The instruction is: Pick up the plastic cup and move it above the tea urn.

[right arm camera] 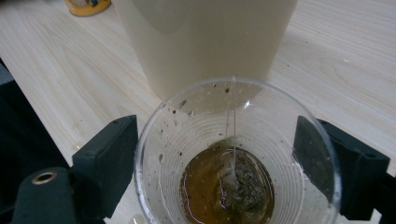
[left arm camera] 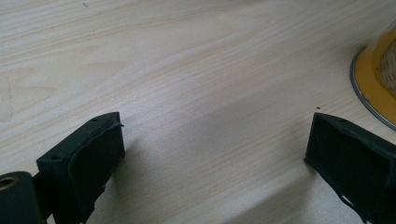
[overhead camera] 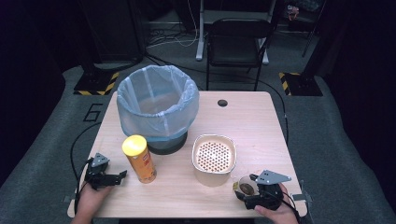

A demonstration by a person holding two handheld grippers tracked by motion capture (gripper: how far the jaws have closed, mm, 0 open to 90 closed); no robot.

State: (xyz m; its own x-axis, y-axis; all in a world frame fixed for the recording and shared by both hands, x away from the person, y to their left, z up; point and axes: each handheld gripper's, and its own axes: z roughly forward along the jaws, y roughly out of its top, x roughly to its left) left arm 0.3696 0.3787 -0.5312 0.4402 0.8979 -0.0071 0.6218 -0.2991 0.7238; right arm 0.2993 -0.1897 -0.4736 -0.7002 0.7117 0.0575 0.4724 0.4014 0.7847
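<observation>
While the right gripper (right arm camera: 224,154) pinches the cup (right arm camera: 233,158) beside the strainer container (overhead camera: 214,158), keep it level; left gripper (left arm camera: 215,154) rests spread.

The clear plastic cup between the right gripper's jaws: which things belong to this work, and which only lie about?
In use:
- clear plastic cup with tea bag
- right gripper
- cream strainer container, close by

Lying about:
- chips can
- lined bin
- left gripper, open
</observation>
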